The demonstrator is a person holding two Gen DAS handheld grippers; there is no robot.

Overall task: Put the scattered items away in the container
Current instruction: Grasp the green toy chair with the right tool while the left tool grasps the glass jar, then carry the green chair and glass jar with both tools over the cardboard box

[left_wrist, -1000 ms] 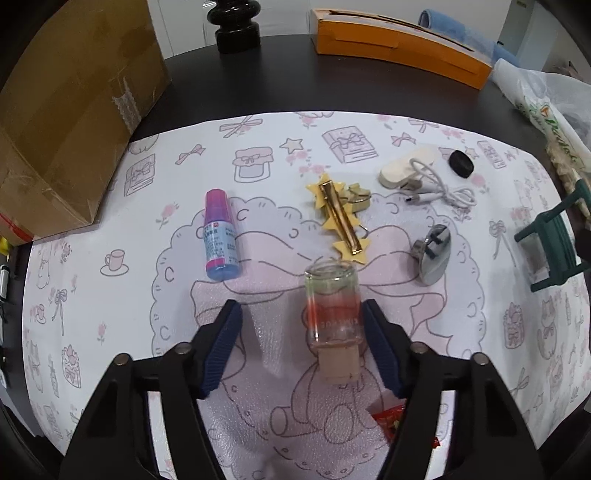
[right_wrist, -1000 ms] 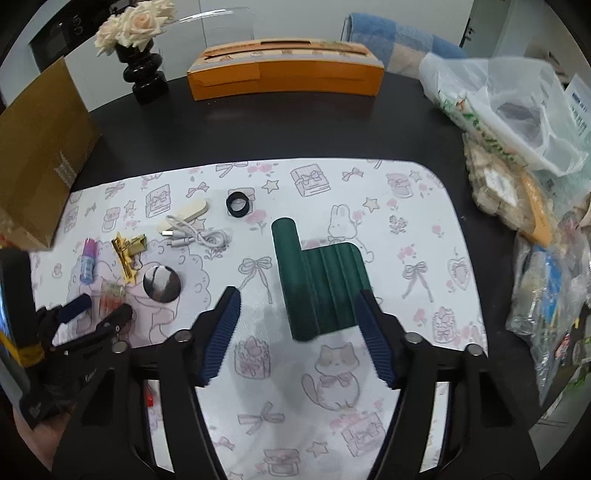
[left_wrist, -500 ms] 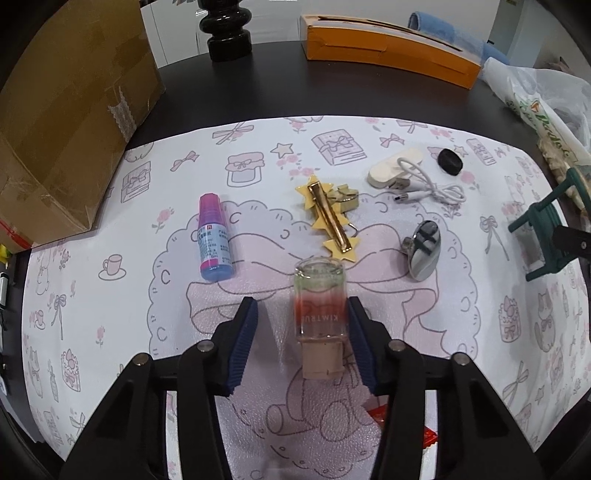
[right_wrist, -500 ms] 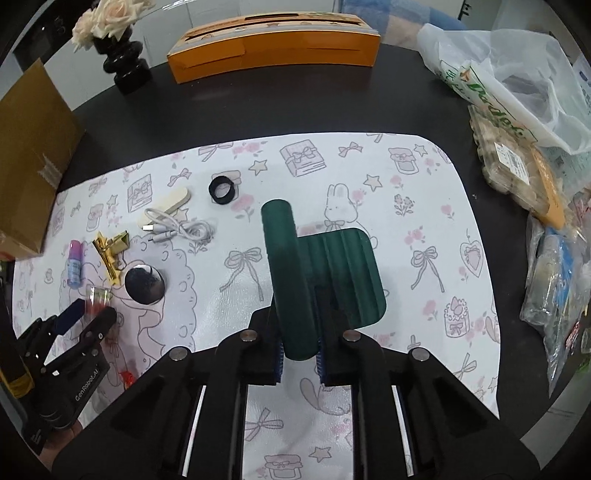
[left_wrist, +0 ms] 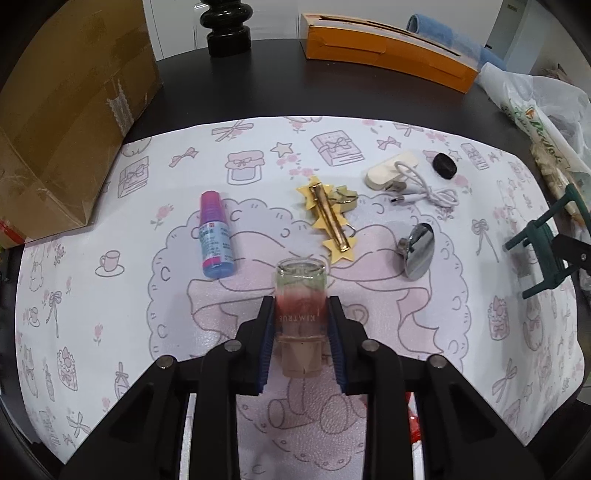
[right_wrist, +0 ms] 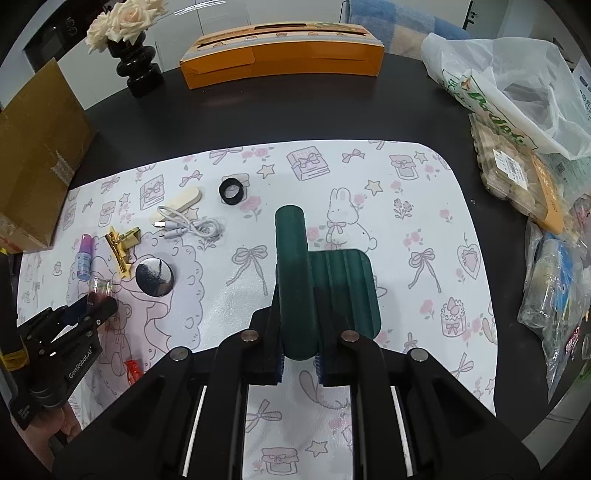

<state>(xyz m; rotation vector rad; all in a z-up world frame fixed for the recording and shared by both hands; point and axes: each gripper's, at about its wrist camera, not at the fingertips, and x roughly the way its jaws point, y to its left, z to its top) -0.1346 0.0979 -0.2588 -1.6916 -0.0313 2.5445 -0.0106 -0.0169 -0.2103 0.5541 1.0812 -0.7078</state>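
My left gripper (left_wrist: 301,314) is shut on a clear bottle (left_wrist: 300,288) with pink liquid and a beige cap, lying on the patterned mat (left_wrist: 110,295). Beyond it lie a small purple-blue bottle (left_wrist: 214,236), a gold star hair clip (left_wrist: 330,221), a chrome round knob (left_wrist: 417,251), a white cable (left_wrist: 424,192), a cream flat piece (left_wrist: 388,170) and a black ring (left_wrist: 444,165). My right gripper (right_wrist: 300,325) is shut on the rolled edge of the dark green container (right_wrist: 343,288), mid-mat. The left gripper (right_wrist: 88,310) shows at the right wrist view's left edge.
A cardboard box (left_wrist: 66,110) stands at the left, with a black vase (left_wrist: 227,29) and a long orange box (left_wrist: 388,55) at the back of the black table. Plastic bags of goods (right_wrist: 517,92) crowd the right side. A small red item (right_wrist: 132,369) lies near the left gripper.
The left jaws have closed step by step onto the clear bottle. The right jaws went from open around the green container to shut on its rolled edge and have stayed there.
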